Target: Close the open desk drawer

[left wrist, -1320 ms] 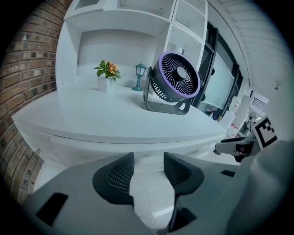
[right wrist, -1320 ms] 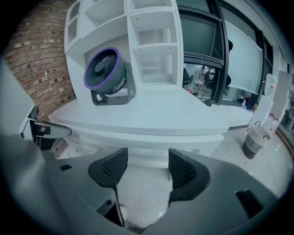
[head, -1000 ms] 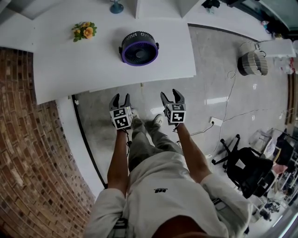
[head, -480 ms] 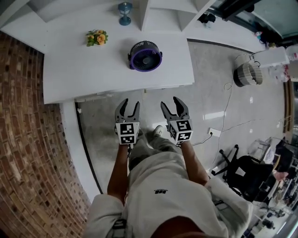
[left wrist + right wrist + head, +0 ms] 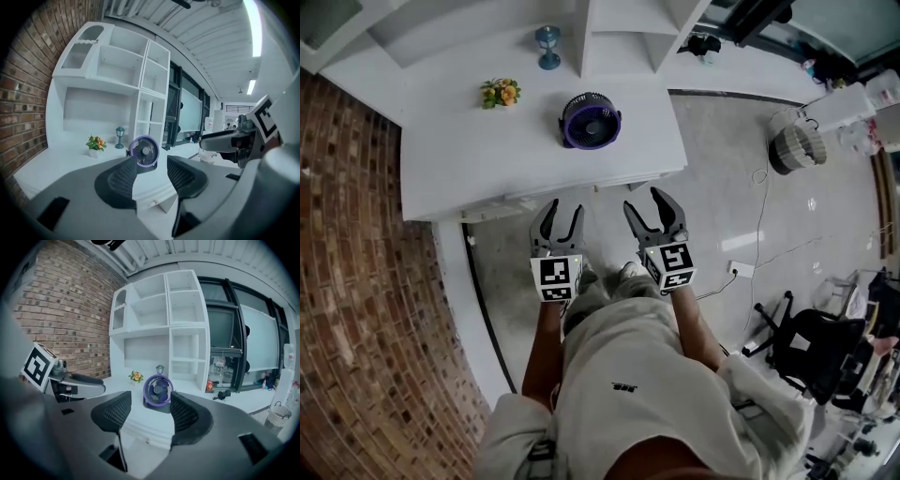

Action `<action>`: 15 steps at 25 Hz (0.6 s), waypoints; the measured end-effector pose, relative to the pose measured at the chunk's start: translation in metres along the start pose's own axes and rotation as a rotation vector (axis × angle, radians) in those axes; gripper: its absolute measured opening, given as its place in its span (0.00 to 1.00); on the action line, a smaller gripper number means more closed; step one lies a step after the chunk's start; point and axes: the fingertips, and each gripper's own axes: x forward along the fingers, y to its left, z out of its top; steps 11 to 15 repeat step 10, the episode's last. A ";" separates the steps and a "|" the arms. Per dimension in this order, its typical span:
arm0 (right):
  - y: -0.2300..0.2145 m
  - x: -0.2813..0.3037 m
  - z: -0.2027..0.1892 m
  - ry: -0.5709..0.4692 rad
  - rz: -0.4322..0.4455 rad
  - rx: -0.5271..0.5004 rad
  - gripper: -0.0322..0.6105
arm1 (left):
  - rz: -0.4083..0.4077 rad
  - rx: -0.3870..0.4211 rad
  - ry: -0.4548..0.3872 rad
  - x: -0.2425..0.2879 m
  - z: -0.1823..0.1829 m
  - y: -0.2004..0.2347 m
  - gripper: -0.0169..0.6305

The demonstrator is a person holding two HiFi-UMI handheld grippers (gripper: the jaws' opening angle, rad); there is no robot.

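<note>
The white desk (image 5: 487, 150) runs across the top of the head view. Under its front edge the drawer (image 5: 619, 182) shows as a narrow white strip that stands slightly out. In the left gripper view its front with a small knob (image 5: 157, 202) lies just beyond the jaws, and the right gripper view shows the same drawer front (image 5: 143, 437). My left gripper (image 5: 562, 214) and right gripper (image 5: 647, 204) hover side by side just short of the desk edge. Both are open and empty, and neither touches the drawer. The left gripper (image 5: 152, 176) and the right gripper (image 5: 146, 413) point at the desk.
A purple fan (image 5: 591, 119), a flower pot (image 5: 501, 92) and a small blue lamp (image 5: 547, 45) stand on the desk below white shelves. A brick wall (image 5: 356, 281) is at the left. A wicker basket (image 5: 799, 142), floor cables and a black office chair (image 5: 811, 352) are at the right.
Both grippers have moved forward, closer to the desk's front edge. They stay open and empty.
</note>
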 end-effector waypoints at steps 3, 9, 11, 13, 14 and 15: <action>0.004 -0.006 0.012 -0.033 0.001 0.011 0.46 | 0.007 0.016 -0.023 -0.005 0.010 0.001 0.36; 0.009 -0.019 0.013 -0.059 0.012 0.041 0.46 | -0.003 0.030 -0.049 -0.011 0.019 -0.005 0.36; 0.010 -0.021 0.014 -0.063 0.014 0.047 0.46 | -0.005 0.032 -0.052 -0.012 0.020 -0.006 0.36; 0.010 -0.021 0.014 -0.063 0.014 0.047 0.46 | -0.005 0.032 -0.052 -0.012 0.020 -0.006 0.36; 0.010 -0.021 0.014 -0.063 0.014 0.047 0.46 | -0.005 0.032 -0.052 -0.012 0.020 -0.006 0.36; 0.010 -0.021 0.014 -0.063 0.014 0.047 0.46 | -0.005 0.032 -0.052 -0.012 0.020 -0.006 0.36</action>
